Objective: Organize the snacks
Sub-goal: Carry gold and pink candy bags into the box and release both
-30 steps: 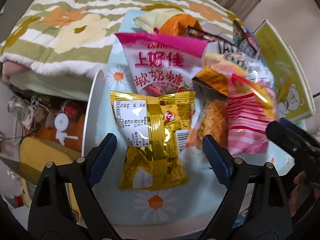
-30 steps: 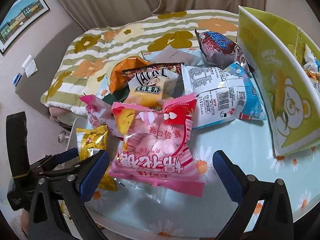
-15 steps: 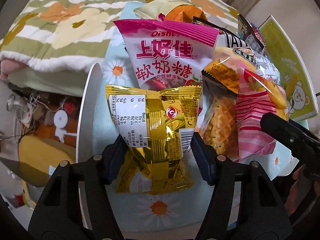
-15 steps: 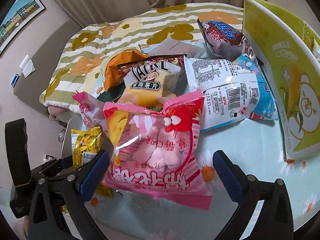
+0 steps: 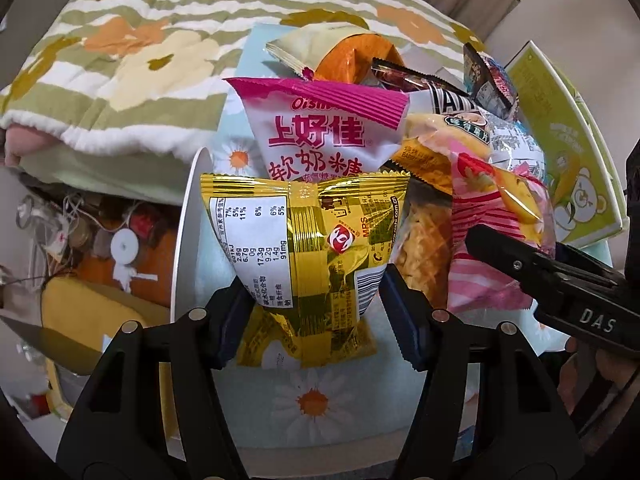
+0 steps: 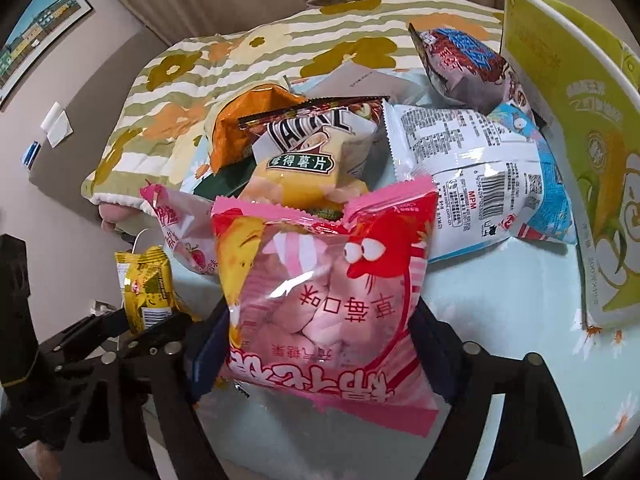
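My left gripper is shut on a gold foil snack packet, pinching its lower half above the table edge; the packet also shows in the right wrist view. My right gripper is shut on a pink marshmallow bag, squeezing its lower sides; the bag shows in the left wrist view. Behind them lies a heap of snacks: a magenta-topped white candy bag, a yellow chips bag, an orange bag, a white bag with a barcode.
A table with a pale blue daisy cloth holds the heap. A green bear-printed box stands at the right. A bed with a flowered striped quilt lies behind. Clutter sits on the floor at left.
Both grippers have closed, the left one on the gold packet, the right one on the pink marshmallow bag. Both have moved forward towards the heap.
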Demonstrator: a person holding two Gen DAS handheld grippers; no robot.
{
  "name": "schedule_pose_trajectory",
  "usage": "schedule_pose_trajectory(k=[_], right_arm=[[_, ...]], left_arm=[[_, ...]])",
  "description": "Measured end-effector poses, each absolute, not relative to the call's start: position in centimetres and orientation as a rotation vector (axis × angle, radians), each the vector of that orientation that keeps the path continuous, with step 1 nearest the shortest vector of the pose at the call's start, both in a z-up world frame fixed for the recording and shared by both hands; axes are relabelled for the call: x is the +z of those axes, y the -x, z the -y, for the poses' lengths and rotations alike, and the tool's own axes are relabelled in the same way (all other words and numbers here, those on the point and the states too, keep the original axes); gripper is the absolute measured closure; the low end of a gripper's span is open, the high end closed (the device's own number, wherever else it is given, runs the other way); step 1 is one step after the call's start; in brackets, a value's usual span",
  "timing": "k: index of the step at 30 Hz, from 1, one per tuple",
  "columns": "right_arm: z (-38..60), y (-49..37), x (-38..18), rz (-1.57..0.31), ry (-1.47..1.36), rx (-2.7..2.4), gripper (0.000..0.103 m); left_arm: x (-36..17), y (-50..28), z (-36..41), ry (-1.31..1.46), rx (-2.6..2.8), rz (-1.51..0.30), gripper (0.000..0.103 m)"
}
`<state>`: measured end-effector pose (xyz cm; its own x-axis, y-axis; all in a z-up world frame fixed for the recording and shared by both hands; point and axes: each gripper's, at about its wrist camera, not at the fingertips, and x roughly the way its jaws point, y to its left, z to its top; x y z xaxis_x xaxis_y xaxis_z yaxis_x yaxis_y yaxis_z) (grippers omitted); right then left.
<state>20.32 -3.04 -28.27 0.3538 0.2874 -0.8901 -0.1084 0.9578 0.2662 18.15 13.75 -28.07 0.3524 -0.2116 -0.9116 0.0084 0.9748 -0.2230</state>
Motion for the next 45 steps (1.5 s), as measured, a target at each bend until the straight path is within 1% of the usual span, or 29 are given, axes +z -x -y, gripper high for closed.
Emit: schedule_pose_trajectory(k=[4, 10, 15, 20, 26, 32, 38, 45], right_arm=[[2.9, -19.8, -27.6, -1.166, -0.166, 0.264, 0.034], [3.9, -18.5, -25.0, -1.106, -0.181, 0.271, 0.035], [5.5, -17.4, -21.0, -1.046, -0.209, 0.278, 0.035], [8.0, -17.0, -16.2, -0.94, -0.232, 0.283, 0.035], [12.6, -17.4, -12.4, -0.838, -0.234, 0.298, 0.035], [19.5, -18.9, -10.2, -0.782, -0.206, 0.321, 0.035], [26.6, -21.1, -8.8, -0.759, -0.166, 0.31, 0.035], [33.1, -24.9, -9.3, -0.786, -0.177, 0.279, 0.035]], left_arm=[[-27.1, -17.6, -13.9, 0.194, -0.14, -1.19, 0.046], [-24.0, -16.7, -14.1, 0.206, -0.15, -1.138, 0.046], [-20.5, -16.5, -13.6, 0.207, -0.183, -1.085, 0.046], [-15.8, -16.6, -11.5, 0.178, -0.224, -1.0, 0.046], [-11.2, -18.0, -6.6, 0.156, -0.267, -0.899, 0.046], [-8.4, -20.3, 1.1, 0.182, -0.29, -0.831, 0.046], [-7.7, -23.1, 9.4, 0.203, -0.321, -0.808, 0.046], [-8.9, -27.4, 17.2, 0.212, -0.348, -0.864, 0.046]])
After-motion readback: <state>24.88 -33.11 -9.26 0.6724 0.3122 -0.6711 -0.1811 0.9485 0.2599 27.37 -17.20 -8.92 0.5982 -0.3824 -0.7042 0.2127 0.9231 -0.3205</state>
